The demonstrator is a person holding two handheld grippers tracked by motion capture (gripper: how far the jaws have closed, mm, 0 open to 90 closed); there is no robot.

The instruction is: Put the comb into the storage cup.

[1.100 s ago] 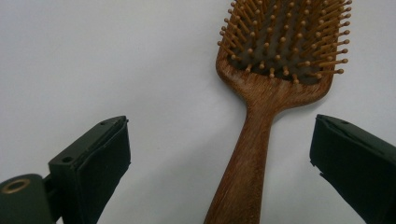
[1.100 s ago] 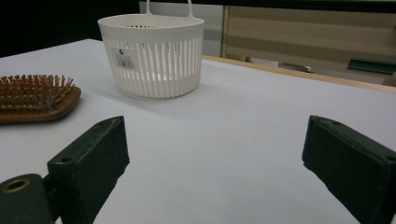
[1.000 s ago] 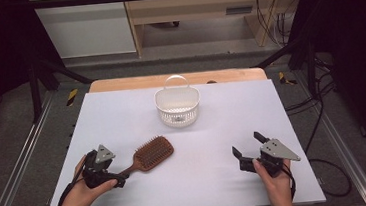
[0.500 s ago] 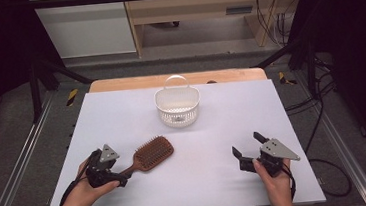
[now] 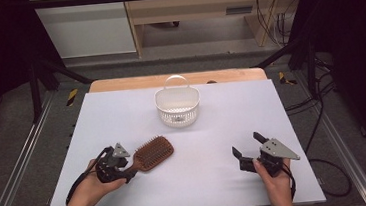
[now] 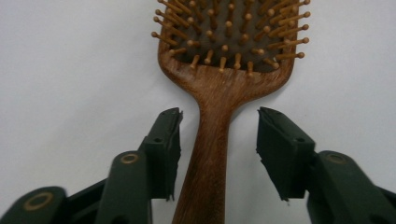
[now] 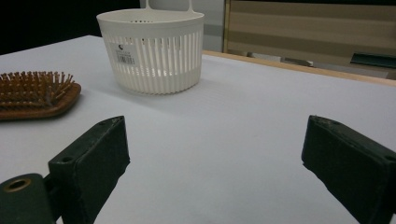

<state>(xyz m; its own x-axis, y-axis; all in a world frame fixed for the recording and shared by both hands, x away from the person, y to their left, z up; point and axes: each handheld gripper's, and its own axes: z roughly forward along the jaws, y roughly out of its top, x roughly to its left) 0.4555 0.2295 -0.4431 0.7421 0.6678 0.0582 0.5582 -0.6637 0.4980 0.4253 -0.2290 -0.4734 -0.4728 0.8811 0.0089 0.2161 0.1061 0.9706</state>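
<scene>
Our left gripper (image 6: 218,140) has just been closing its jaws around the hairbrush (image 6: 224,70) handle lying between them, gaps remaining either side; our right gripper (image 7: 215,158) stands spread, well apart.

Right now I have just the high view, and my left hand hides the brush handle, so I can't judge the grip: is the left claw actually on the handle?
Observer: Not yet. In the left gripper view the left claw has just been closing around the hairbrush handle, but a clear gap remains at one pad.
Operator: Is the handle centred?
Observer: No, it sits close beside the other pad.
Operator: And the right claw?
Observer: The right claw stands open over bare table, facing the white basket.
</scene>
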